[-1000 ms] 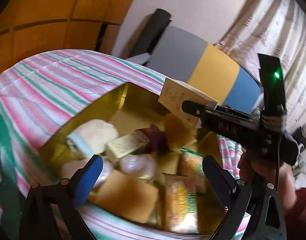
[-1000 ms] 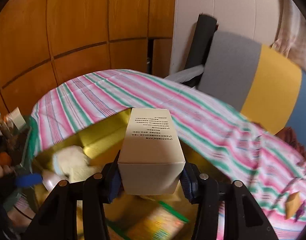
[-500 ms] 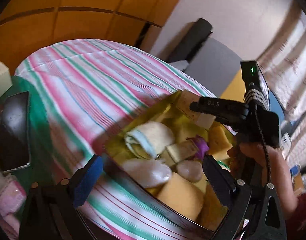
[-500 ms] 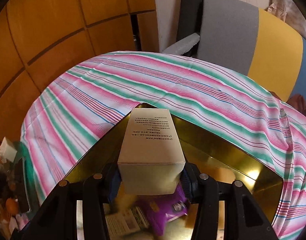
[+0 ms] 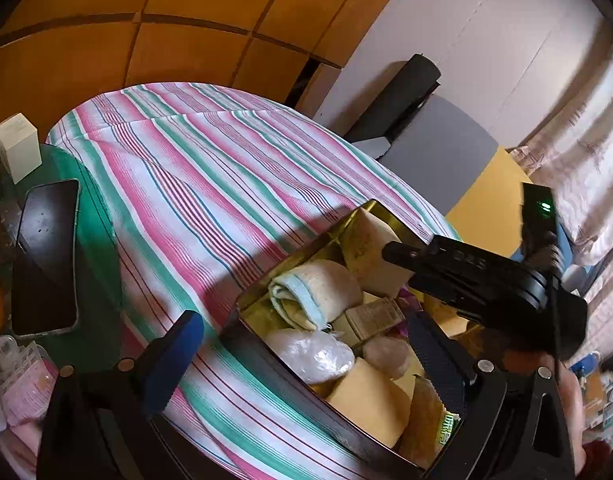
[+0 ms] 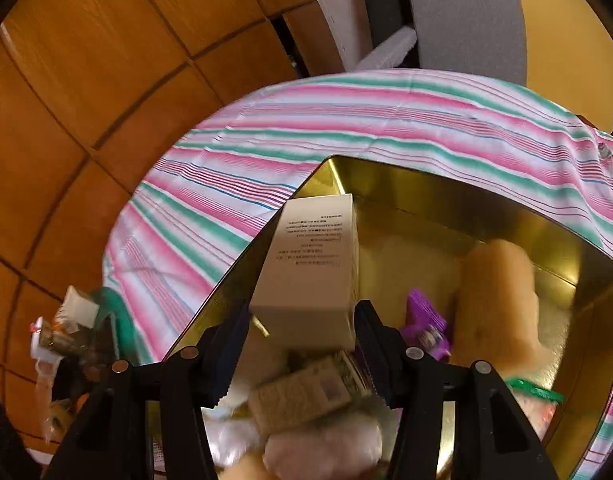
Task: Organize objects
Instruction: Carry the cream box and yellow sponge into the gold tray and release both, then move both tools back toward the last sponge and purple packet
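- We hold two handheld grippers over a gold metal tin [image 6: 458, 208] that sits on a pink, green and white striped cloth [image 5: 210, 184].
- Our right gripper [image 6: 302, 344] has a cream cardboard box with small printed text [image 6: 312, 264] between its fingers. The gaps beside the box suggest the grip is loosening, but we cannot tell for sure.
- The box stands tilted, just ahead of the right fingertips, in the tin's near-left corner, leaning by the wall.
- Our left gripper [image 5: 302, 354] hangs with its fingers spread wide and holds nothing. The tin's near edge lies between them.
- Ahead of the left gripper, inside the tin, lie a rolled beige towel with a pale blue edge [image 5: 318, 292], a clear plastic pouch [image 5: 314, 356] and a yellow sponge block [image 5: 366, 400].
- Risk, as we judge it: the tin is crowded, so the tilted box may topple onto the small packets beneath it.
- Pulling the right fingers back could also drag the box along or knock the tin's wall.
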Demonstrator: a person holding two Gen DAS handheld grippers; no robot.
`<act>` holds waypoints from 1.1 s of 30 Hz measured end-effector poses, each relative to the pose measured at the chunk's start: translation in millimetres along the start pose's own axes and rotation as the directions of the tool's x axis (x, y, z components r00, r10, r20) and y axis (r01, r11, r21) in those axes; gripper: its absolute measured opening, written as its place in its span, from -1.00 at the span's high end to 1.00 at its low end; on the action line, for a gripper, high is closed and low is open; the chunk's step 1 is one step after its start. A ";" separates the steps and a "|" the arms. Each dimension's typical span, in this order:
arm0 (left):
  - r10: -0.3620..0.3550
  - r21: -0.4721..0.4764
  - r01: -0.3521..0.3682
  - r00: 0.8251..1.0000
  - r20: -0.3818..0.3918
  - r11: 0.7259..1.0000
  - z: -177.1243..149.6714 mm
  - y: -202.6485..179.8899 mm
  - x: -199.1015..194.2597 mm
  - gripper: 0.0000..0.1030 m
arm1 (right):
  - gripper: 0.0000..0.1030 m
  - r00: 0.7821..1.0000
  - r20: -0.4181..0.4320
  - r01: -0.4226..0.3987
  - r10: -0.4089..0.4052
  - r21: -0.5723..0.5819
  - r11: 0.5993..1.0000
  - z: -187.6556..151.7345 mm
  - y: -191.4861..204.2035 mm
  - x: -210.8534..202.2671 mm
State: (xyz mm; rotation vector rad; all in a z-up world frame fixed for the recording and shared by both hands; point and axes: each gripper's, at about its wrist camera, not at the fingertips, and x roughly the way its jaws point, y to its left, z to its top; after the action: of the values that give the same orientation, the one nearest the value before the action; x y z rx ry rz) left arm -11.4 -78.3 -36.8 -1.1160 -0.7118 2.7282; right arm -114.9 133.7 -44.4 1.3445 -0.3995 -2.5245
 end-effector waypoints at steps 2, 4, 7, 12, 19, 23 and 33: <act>-0.004 0.009 0.005 1.000 -0.007 1.000 -2.0 -4.1 -0.7 -0.99 | -0.07 1.000 0.023 0.007 -0.007 -0.012 1.000 -3.5 -1.1 -12.1; -0.008 0.024 0.008 1.000 -0.010 1.000 -4.4 -10.0 -1.8 -0.99 | -0.07 0.998 0.058 0.017 -0.016 -0.023 1.000 -6.9 -2.8 -26.7; -0.012 0.055 0.013 1.000 -0.018 0.998 -8.3 -18.6 -2.6 -0.99 | -0.07 0.994 0.109 0.030 -0.026 -0.031 0.999 -13.5 -9.4 -49.0; -0.040 0.123 0.047 0.997 -0.058 0.991 -21.9 -40.7 -0.6 -0.99 | -0.08 0.984 0.164 0.080 -0.073 -0.038 0.996 -27.3 -22.8 -79.3; -0.094 0.230 0.115 0.990 -0.101 0.966 -44.4 -77.5 -0.9 -0.99 | -0.09 0.962 0.220 0.166 -0.163 0.007 0.986 -51.3 -59.7 -120.6; -0.122 0.283 0.159 0.982 -0.142 0.946 -58.9 -100.6 0.5 -0.99 | -0.10 0.944 0.239 0.216 -0.226 0.068 0.974 -67.3 -93.0 -140.8; -0.151 0.400 0.228 0.965 -0.214 0.888 -86.7 -149.8 3.6 -1.00 | -0.11 0.875 0.166 0.408 -0.455 0.252 0.877 -111.6 -189.8 -175.3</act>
State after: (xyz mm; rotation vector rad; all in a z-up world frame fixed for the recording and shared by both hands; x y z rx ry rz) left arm 34.3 88.1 -23.7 -1.0956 -0.1753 2.4120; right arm 55.7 357.4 -37.3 1.3537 -0.4613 -3.1011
